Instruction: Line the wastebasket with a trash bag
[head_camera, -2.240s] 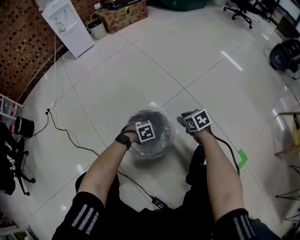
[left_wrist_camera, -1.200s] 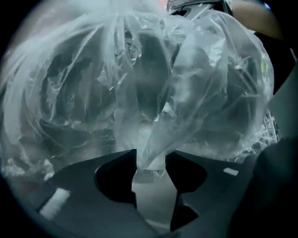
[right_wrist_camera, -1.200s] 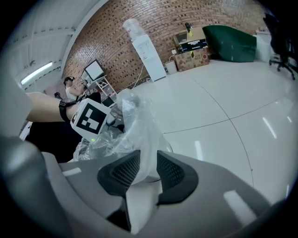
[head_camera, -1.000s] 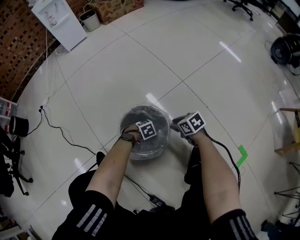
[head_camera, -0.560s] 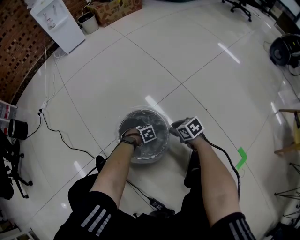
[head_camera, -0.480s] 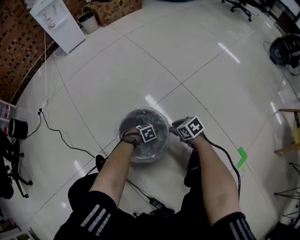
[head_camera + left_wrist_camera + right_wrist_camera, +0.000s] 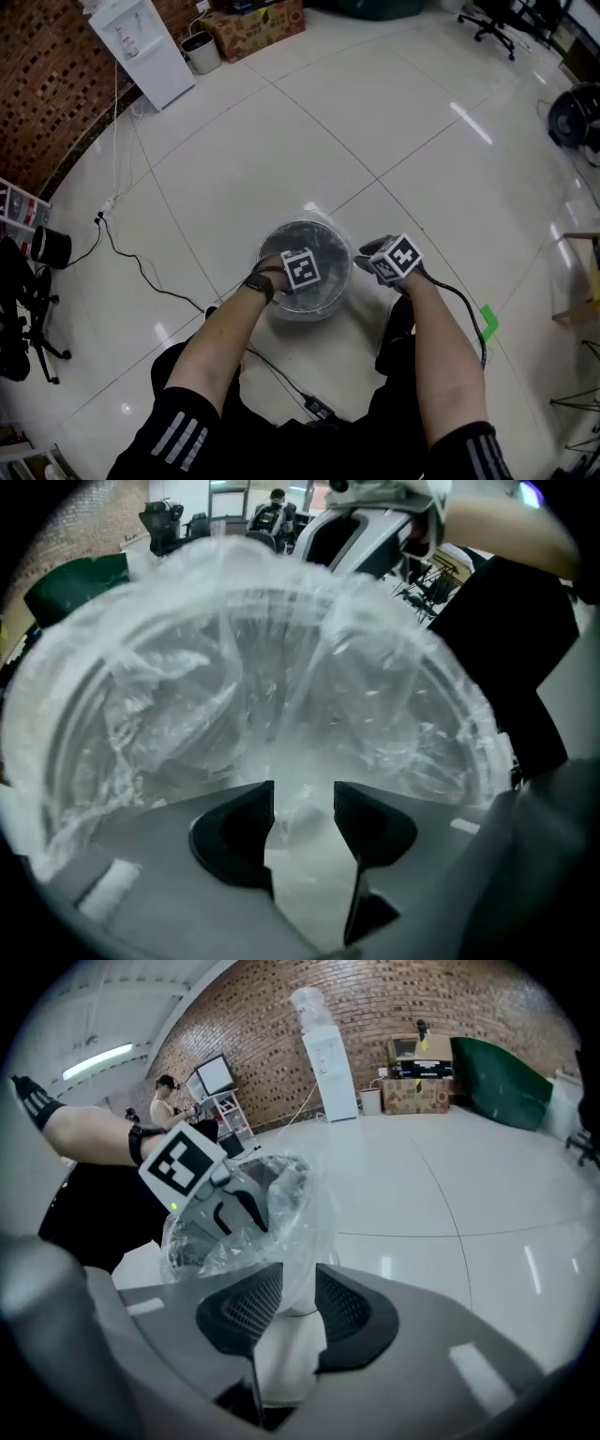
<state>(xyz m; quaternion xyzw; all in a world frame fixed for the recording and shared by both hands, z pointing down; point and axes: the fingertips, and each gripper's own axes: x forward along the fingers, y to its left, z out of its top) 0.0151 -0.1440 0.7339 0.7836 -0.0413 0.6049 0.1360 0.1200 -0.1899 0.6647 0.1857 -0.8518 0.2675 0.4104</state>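
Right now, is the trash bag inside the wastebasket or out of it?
Inside: the trash bag lines the wastebasket and folds over its rim.

We look steeply down on a round wastebasket [image 7: 323,302] standing on a glossy white tiled floor [image 7: 375,122], with a clear trash bag [image 7: 328,246] spilling over its rim. The left gripper [image 7: 298,269] hangs over the basket's opening; the right gripper [image 7: 380,258] sits just beside its right rim. At far left a white water dispenser [image 7: 141,47] stands against a brick wall [image 7: 47,94]. A black cable [image 7: 141,267] trails across the floor at left, and a green tape mark [image 7: 486,321] lies at near right.
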